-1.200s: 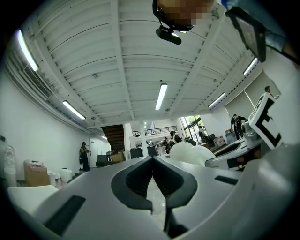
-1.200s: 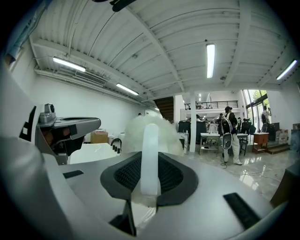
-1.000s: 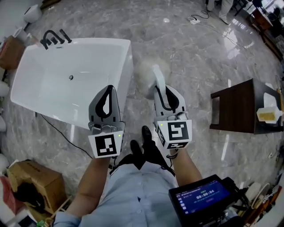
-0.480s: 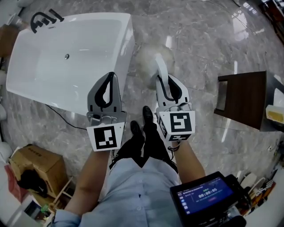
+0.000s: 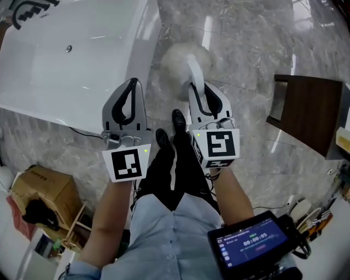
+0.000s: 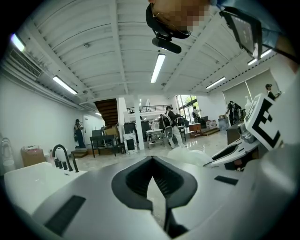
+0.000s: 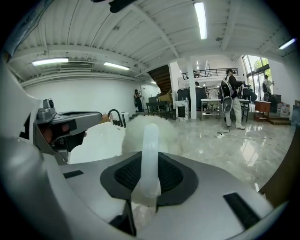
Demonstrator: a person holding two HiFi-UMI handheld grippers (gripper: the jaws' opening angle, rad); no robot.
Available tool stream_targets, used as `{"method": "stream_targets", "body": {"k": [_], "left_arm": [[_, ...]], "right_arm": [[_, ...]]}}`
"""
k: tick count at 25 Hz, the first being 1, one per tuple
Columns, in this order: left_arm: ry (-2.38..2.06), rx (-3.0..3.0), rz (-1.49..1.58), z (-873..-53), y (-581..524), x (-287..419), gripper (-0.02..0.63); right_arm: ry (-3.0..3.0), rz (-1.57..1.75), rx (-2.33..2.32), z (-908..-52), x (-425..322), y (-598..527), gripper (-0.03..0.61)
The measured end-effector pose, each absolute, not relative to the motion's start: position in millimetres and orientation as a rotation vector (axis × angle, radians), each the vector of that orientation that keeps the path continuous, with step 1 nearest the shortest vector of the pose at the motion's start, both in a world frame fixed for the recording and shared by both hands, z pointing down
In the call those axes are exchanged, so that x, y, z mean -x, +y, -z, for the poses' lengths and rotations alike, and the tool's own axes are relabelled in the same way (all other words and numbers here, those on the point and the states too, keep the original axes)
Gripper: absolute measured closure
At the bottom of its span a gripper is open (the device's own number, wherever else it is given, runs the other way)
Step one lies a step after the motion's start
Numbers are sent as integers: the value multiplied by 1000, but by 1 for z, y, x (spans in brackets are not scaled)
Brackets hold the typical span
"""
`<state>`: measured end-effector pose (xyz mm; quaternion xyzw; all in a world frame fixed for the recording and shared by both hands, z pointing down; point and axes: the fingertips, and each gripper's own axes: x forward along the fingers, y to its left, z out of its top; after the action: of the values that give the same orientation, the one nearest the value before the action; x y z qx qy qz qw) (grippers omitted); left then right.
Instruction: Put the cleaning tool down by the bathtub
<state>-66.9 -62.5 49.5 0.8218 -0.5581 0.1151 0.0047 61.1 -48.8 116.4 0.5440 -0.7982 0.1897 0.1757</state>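
The cleaning tool (image 5: 184, 61) is a white duster with a fluffy head and a pale plastic handle (image 7: 150, 150). My right gripper (image 5: 199, 87) is shut on that handle, and the fluffy head hangs over the marble floor just right of the white bathtub (image 5: 143, 49). The tool is off the floor. Level with it to the left, my left gripper (image 5: 132, 82) is held over the tub's near edge. In the left gripper view its jaws (image 6: 151, 161) meet at the tips with nothing between them. The tub (image 7: 101, 136) also shows in the right gripper view.
A black faucet (image 5: 27, 11) sits at the tub's far end and a cable (image 5: 82, 134) runs below the tub. A dark wooden table (image 5: 311, 109) stands to the right. A cardboard box (image 5: 46, 188) is at lower left. My black shoes (image 5: 178, 120) are under the grippers.
The bathtub has slid up and left in the head view as the person stepped closer. Both grippers keep their pose, and the right one still holds the duster.
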Motion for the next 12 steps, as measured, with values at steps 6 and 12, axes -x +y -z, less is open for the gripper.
{"method": "stream_targets", "body": {"k": [6, 12], "left_arm": [[-1725, -2538, -397, -112, -69, 60, 600], [-1724, -2497, -427, -171, -74, 64, 600]], "right_arm": [[-2222, -606, -1502, -185, -65, -51, 483], [-2189, -645, -1466, -246, -59, -58, 483]]}}
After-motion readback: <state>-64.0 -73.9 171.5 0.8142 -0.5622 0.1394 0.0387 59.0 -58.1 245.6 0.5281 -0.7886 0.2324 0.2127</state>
